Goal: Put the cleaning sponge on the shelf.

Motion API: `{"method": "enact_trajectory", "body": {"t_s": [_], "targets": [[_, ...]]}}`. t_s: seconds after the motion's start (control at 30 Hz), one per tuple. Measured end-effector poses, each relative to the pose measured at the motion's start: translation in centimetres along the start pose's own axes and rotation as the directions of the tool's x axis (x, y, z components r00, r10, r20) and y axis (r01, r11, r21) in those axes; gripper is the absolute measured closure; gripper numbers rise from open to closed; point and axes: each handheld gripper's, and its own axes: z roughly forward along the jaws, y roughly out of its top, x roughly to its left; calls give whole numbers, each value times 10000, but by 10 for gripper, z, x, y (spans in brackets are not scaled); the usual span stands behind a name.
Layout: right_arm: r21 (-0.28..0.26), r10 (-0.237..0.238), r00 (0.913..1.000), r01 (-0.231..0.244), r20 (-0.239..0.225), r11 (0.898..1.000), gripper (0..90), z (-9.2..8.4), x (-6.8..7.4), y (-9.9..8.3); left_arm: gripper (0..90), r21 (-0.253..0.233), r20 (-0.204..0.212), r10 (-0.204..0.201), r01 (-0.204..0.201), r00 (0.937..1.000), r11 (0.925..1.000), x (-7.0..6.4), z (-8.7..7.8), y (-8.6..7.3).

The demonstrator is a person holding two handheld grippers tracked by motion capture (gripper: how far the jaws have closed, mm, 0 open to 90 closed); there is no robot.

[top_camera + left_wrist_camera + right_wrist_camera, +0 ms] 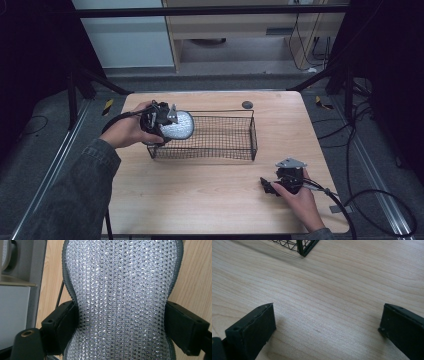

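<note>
**Sparkly pad gripped at the basket's left end**

Over the left end of the wire basket (pixel 220 137), the left tool (pixel 159 121) holds a silvery, glittering pad (pixel 177 125) with a dark grey stitched edge. In the left gripper view the pad (pixel 120 297) rises between the two black jaws, which press into its sides and pinch it to a waist, so the left tool is clamped on the pad. From the high view the pad sits at the basket's near-left corner, about level with the rim; whether it touches the wire cannot be told.

The basket stands toward the back of the wooden surface (pixel 200 195), long side facing the person. The right tool (pixel 272 187) rests low at the front right of the surface, well apart from the basket. In the right gripper view its jaws stand wide apart with bare wood between them, and a corner of the basket (pixel 302 247) shows farther off.
</note>
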Motion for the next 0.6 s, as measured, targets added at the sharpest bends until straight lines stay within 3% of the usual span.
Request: {"method": "enact_trajectory", "body": {"t_s": [0.27, 0.47, 0.6], "targets": [[-2, 13, 10000, -13, 2, 10000, 4, 0, 0, 0, 149, -16, 117, 205, -205, 9997, 9998, 6, 5, 2], [-4, 5, 10000, -5, -3, 10000, 4, 0, 0, 0, 148, -23, 305, 141, -140, 9994, 9999, 9, 11, 4], [-5, 9, 10000, -9, 1, 10000, 4, 0, 0, 0, 147, -43, 357, 480, -478, 9982, 9988, 12, 13, 7]]}}
